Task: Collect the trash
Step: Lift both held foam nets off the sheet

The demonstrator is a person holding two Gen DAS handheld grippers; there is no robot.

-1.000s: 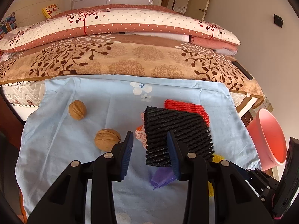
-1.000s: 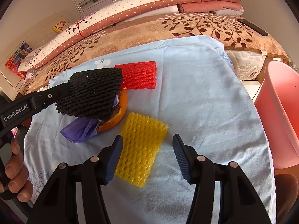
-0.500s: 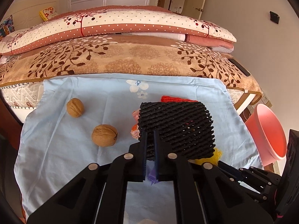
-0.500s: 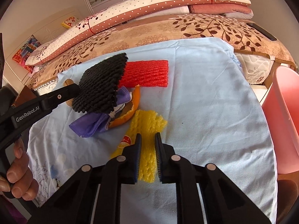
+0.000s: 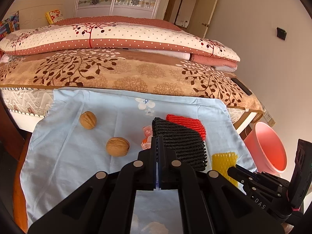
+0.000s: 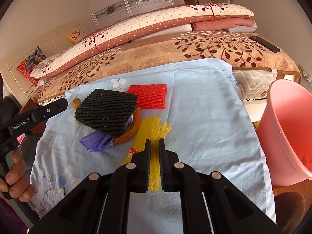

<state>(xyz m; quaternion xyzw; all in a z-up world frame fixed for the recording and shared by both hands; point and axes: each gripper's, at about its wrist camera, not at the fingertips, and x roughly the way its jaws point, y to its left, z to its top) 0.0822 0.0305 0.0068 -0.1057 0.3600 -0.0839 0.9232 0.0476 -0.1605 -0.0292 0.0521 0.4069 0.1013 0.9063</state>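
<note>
My left gripper is shut on the near edge of a black foam net, which hangs tilted just above the light blue cloth. The right gripper is shut on a yellow foam net, its far end crumpled above the cloth. Flat on the cloth behind them lies a red foam net. Under the black foam net sit an orange peel and a purple wrapper. A small printed packet lies left of the black net.
Two walnuts rest on the left part of the cloth. A pink bucket stands on the floor off the cloth's right edge. Folded quilts are stacked on the bed behind. A hand grips the left tool's handle.
Both grippers went from open to shut, the left on the black net and the right on the yellow net. Both nets have risen slightly off the cloth.
</note>
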